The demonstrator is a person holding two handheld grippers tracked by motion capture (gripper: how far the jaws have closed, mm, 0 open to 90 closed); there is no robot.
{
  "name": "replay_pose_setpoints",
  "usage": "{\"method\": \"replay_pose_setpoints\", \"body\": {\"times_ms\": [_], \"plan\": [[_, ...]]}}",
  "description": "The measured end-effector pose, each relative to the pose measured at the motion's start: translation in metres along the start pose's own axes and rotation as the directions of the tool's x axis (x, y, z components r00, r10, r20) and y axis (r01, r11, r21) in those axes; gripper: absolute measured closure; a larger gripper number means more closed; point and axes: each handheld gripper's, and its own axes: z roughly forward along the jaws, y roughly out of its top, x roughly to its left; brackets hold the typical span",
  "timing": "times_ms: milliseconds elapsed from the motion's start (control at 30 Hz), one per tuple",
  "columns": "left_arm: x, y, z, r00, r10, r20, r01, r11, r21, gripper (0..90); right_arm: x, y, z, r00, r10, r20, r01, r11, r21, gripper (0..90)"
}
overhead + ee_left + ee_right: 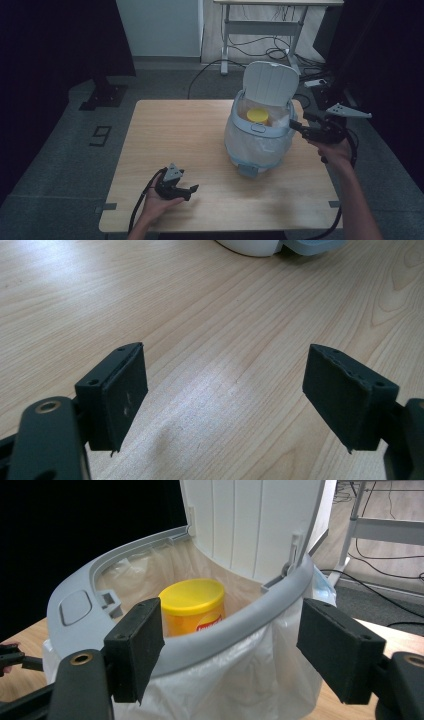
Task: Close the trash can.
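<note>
My left gripper rests low on the desk, jaws apart with bare wood between them. My right gripper hangs at the rim of the trash bin, jaws wide and empty. Beyond the rim, a yellow-lidded jar stands inside the liner bag, under the raised lid.

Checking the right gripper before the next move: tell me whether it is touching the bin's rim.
Cannot tell. In the right gripper view the open right gripper sits close to the bin's rim, jaws either side of it, but neither contact nor gap shows plainly.
</note>
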Motion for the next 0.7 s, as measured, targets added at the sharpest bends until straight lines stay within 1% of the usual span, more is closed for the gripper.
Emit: {"method": "replay_pose_setpoints", "body": {"times_ms": [267,467,567,700], "plan": [[-0.001,0.0,0.001,1.0,0.004,0.006,-0.004,1.0,0.006,18.0,-0.006,0.011,0.009,1.0,0.003,0.008,-0.003,1.0,0.001,25.5],[0.0,-0.001,0.002,1.0,0.004,0.005,-0.004,1.0,0.008,18.1,-0.014,0.018,0.015,0.9997,0.009,0.024,-0.009,1.0,0.003,25.6],[0.0,-0.001,0.002,1.0,0.004,0.004,-0.004,0.9999,0.009,18.1,-0.018,0.022,0.019,0.9996,0.019,0.02,-0.019,1.0,-0.001,25.5],[0.001,-0.002,0.002,1.0,0.002,0.003,-0.002,0.9999,0.013,18.0,-0.023,0.027,0.023,0.9996,0.021,0.016,-0.021,1.0,-0.008,25.5]]}}
